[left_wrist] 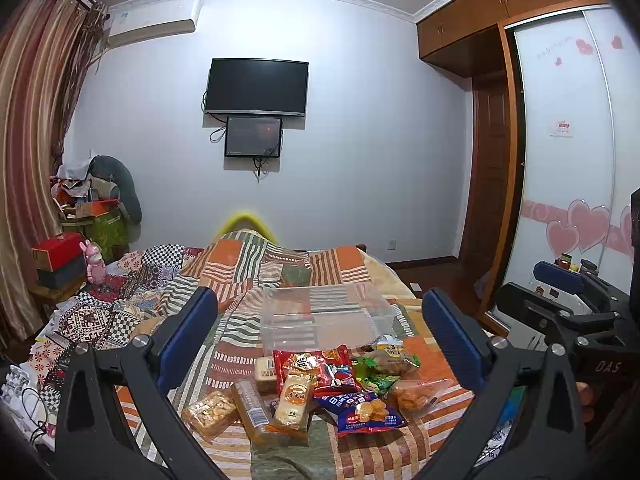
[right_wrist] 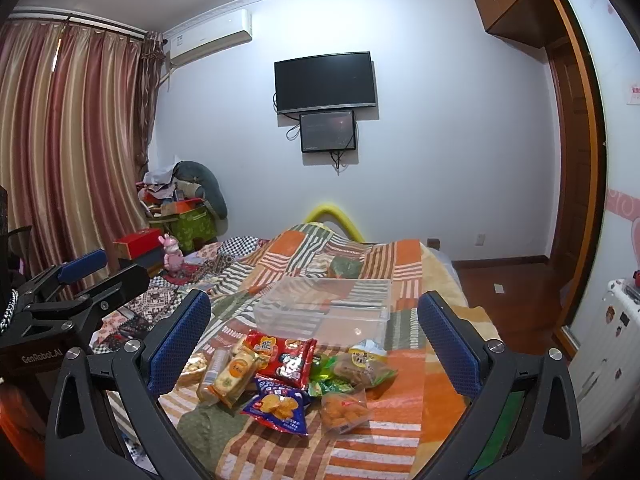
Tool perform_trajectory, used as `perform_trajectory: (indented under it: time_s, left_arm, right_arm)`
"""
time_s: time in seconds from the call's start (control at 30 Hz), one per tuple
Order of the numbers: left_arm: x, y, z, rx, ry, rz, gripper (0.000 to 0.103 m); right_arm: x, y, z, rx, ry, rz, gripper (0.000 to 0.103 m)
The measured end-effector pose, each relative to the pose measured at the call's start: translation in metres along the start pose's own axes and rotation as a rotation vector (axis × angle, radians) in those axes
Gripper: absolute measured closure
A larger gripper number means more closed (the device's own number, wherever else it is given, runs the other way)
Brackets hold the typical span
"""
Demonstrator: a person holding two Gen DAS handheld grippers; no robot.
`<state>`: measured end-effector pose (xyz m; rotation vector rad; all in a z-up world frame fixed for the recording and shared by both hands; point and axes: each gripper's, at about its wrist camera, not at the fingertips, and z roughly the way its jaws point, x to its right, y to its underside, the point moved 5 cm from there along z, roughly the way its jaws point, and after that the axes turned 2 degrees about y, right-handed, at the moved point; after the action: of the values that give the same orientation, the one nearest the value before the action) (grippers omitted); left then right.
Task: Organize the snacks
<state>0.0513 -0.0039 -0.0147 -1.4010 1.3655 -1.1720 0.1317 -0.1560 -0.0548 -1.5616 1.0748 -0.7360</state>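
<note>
A pile of several snack packets lies on the patchwork bedspread: a red bag (left_wrist: 320,364) (right_wrist: 282,354), a blue chip bag (left_wrist: 366,410) (right_wrist: 278,404), a yellow biscuit pack (left_wrist: 294,398) (right_wrist: 232,376) and clear packs of fried snacks (left_wrist: 414,394) (right_wrist: 344,408). Just behind the pile stands a clear plastic bin (left_wrist: 326,314) (right_wrist: 324,308), with nothing in it. My left gripper (left_wrist: 320,312) hovers open above the pile, nothing between its blue pads. My right gripper (right_wrist: 316,316) is open too, level with the left one and to its right (left_wrist: 560,284).
The bed's right edge drops to a wooden floor (right_wrist: 500,292). Boxes and a pink toy (left_wrist: 94,266) crowd the left side by the curtain (right_wrist: 68,140). A wardrobe with heart stickers (left_wrist: 572,160) stands at the right, a TV (left_wrist: 256,86) on the far wall.
</note>
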Motion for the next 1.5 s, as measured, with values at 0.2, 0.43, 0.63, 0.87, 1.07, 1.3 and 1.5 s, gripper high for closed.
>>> perform_trajectory:
  time_s: [0.2, 0.43, 0.63, 0.87, 1.07, 1.3, 1.5]
  left_arm:
    - [0.0003, -0.0002, 0.0000, -0.001, 0.000, -0.001, 0.000]
    - [0.0004, -0.0004, -0.0003, 0.000, 0.001, -0.002, 0.000]
    - [0.0011, 0.0000, -0.0007, -0.003, 0.002, -0.004, 0.000]
    - [0.0036, 0.0006, 0.0003, -0.005, 0.007, -0.001, 0.000]
    - [0.0059, -0.0003, 0.0003, 0.002, 0.009, 0.006, 0.000]
    - [0.0071, -0.0004, 0.0010, 0.003, 0.010, 0.005, 0.000]
    - [0.0046, -0.0004, 0.0017, 0.000, 0.012, -0.004, 0.000]
  right_arm:
    - [-0.0013, 0.0006, -0.0037, 0.003, 0.005, -0.003, 0.000]
    - [-0.0014, -0.0006, -0.0046, 0.007, 0.008, -0.004, 0.000]
    - [-0.0007, -0.0014, -0.0049, 0.008, 0.009, -0.001, 0.000]
    - [-0.0001, -0.0018, -0.0044, 0.011, 0.008, -0.003, 0.000]
    - [-0.0004, -0.0020, -0.0042, 0.011, 0.008, -0.002, 0.000]
    - [-0.0004, -0.0018, -0.0041, 0.012, 0.008, -0.002, 0.000]
    - [-0.0009, -0.0016, -0.0041, 0.012, 0.008, -0.001, 0.000]
